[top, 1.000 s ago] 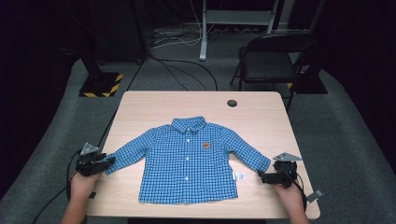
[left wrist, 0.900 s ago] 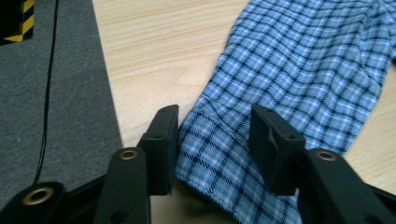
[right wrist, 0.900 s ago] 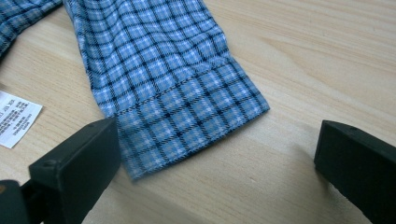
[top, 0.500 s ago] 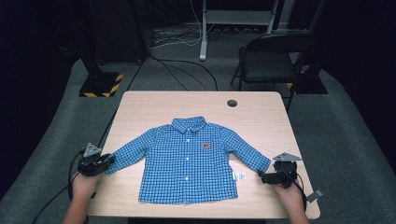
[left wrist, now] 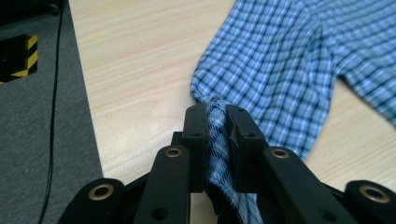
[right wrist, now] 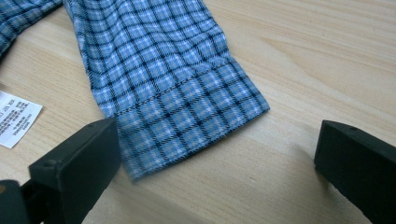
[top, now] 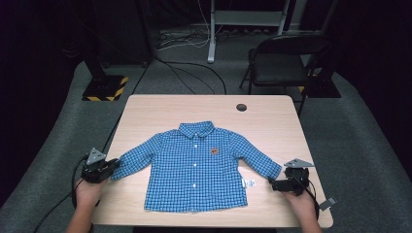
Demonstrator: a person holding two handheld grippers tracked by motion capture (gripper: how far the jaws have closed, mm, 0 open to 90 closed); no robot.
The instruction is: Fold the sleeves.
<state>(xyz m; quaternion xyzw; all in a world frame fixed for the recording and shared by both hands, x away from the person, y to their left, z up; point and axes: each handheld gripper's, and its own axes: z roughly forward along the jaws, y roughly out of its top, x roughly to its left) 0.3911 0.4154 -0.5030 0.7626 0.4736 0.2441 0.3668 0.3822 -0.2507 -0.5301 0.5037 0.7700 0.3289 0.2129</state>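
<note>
Jaws of my left gripper (left wrist: 215,140) clench one cuff of the blue checked shirt (top: 197,165), spread flat on the tabletop (top: 160,111); my right gripper (right wrist: 219,163) gapes, straddling the other cuff.

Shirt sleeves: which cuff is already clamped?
The sleeve cuff at the left gripper, pinched between its jaws; the other cuff lies flat before the open right gripper.

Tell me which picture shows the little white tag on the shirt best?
The right gripper view: the white tag lies close, left of the cuff, its print visible though cut off. In the high view it is a tiny speck by the shirt's hem.
</note>
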